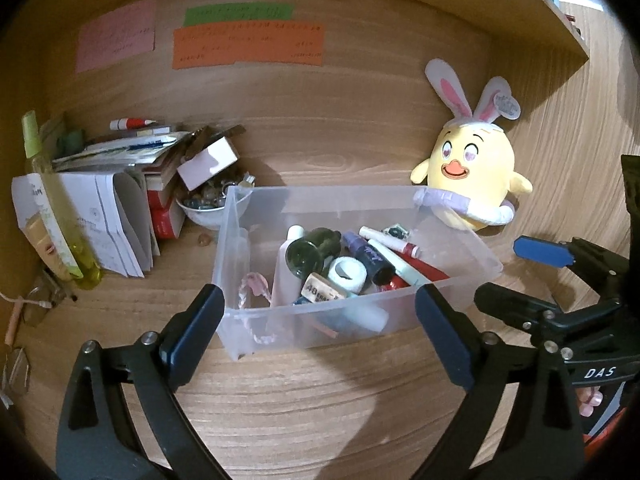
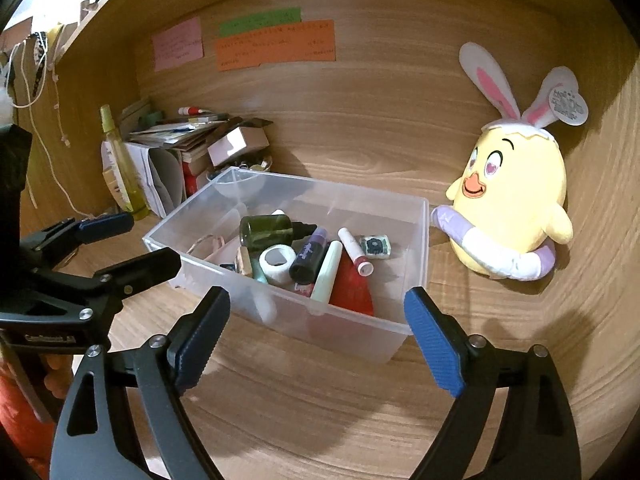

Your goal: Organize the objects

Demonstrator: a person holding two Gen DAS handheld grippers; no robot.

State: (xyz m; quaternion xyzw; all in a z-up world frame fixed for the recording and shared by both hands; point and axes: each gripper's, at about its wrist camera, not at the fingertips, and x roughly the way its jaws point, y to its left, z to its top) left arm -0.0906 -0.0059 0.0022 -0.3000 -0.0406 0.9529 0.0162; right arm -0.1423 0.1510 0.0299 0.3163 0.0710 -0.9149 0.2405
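A clear plastic bin stands on the wooden desk, holding several small items: a dark green bottle, a white tape roll, a purple tube, lip sticks and a red packet. My left gripper is open and empty just in front of the bin's near wall. My right gripper is open and empty in front of the bin's near right corner. Each gripper shows at the edge of the other's view.
A yellow chick plush with bunny ears sits right of the bin against the back panel. At the left are stacked papers and books, a yellow spray bottle, a white bowl of trinkets and a small box. Sticky notes hang above.
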